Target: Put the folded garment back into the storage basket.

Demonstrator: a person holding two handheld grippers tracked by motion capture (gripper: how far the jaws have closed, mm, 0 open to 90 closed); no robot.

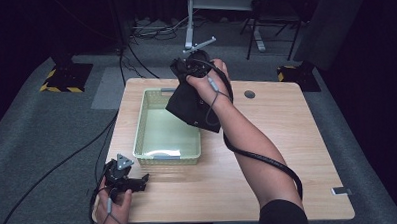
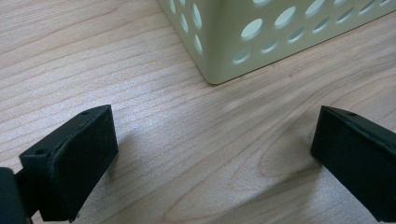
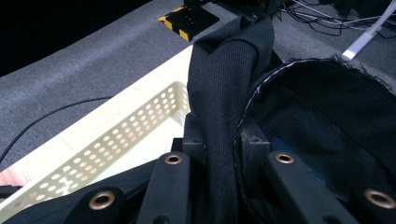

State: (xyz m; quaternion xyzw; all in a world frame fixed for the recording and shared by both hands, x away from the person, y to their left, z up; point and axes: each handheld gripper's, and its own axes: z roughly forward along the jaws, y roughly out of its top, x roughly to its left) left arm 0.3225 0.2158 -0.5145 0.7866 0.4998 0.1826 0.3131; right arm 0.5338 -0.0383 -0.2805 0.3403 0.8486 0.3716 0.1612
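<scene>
While held, black cloth (image 1: pixel 189 107) hanging downward.

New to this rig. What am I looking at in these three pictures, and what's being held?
There is no robot: a person holds a two-jaw gripper in each hand. The high view looks down on a wooden table with a pale green perforated basket. The other two pictures come from cameras riding on the grippers. The right gripper is raised above the basket, jaws clamped on a black cloth. The left gripper rests open at the table's near left corner, facing the basket's corner.
</scene>
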